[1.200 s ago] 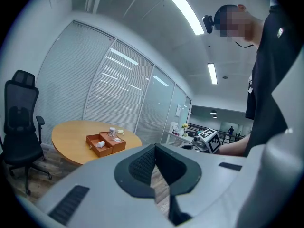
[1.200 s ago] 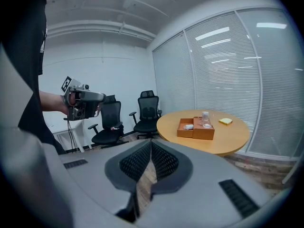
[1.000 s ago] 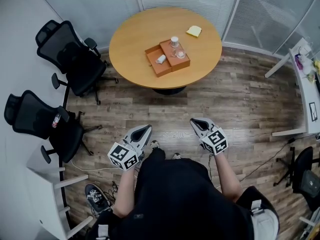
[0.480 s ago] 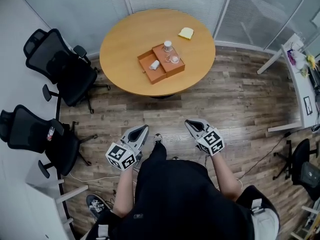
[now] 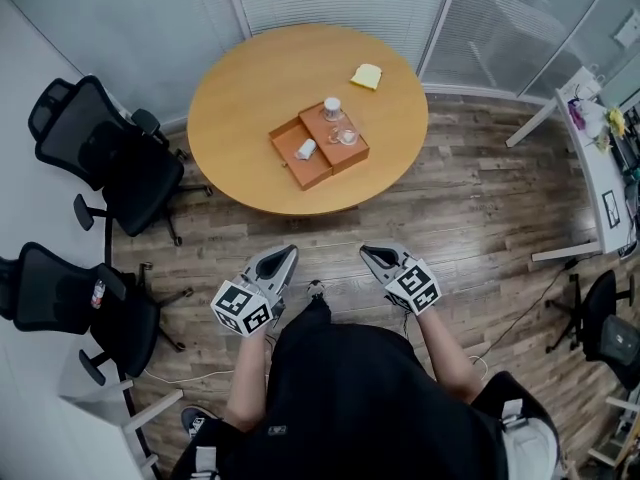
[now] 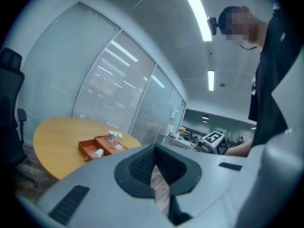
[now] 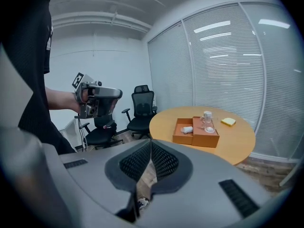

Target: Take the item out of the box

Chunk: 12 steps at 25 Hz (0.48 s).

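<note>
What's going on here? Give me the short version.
A person stands on the wood floor, short of the round table, with a pair of tongs in each hand. The left tongs and right tongs are both shut and empty. On the table an orange box lies open. A small white item lies in one half and a clear glass bottle stands on the other. Neither pair of tongs is near the box.
</note>
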Each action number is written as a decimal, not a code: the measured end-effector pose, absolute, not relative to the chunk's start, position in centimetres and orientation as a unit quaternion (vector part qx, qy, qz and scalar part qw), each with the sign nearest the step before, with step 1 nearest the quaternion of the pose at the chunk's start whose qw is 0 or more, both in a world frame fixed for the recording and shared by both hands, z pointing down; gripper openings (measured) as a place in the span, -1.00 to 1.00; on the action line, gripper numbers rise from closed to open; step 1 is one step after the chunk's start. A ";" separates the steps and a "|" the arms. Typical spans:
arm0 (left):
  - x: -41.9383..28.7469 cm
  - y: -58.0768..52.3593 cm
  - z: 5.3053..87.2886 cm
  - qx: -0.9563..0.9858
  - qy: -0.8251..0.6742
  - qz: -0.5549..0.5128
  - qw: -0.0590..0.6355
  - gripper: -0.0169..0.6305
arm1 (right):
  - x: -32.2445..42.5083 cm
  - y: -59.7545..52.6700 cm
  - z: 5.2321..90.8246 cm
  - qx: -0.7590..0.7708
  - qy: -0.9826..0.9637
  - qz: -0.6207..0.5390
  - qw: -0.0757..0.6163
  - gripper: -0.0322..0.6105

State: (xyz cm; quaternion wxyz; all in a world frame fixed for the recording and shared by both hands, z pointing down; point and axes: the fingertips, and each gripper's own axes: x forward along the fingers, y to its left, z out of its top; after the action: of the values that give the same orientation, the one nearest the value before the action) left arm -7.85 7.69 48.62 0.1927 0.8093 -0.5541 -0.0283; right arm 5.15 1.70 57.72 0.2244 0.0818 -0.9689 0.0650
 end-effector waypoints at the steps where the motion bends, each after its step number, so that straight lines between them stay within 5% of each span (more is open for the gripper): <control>1: -8.2 7.1 48.7 0.811 -0.551 -0.028 0.194 -0.93 | 4.8 1.4 57.8 0.083 -0.969 0.066 0.225 -0.88; 12: -11.2 1.8 48.5 0.835 -0.513 -0.024 0.196 -0.93 | 0.6 -1.3 58.6 0.088 -0.966 0.082 0.228 -0.88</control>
State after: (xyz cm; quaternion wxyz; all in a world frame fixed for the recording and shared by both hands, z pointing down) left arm -11.21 1.77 48.54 0.1962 0.8354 -0.5128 -0.0235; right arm 0.56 -1.26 58.59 0.2279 0.0880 -0.9662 0.0821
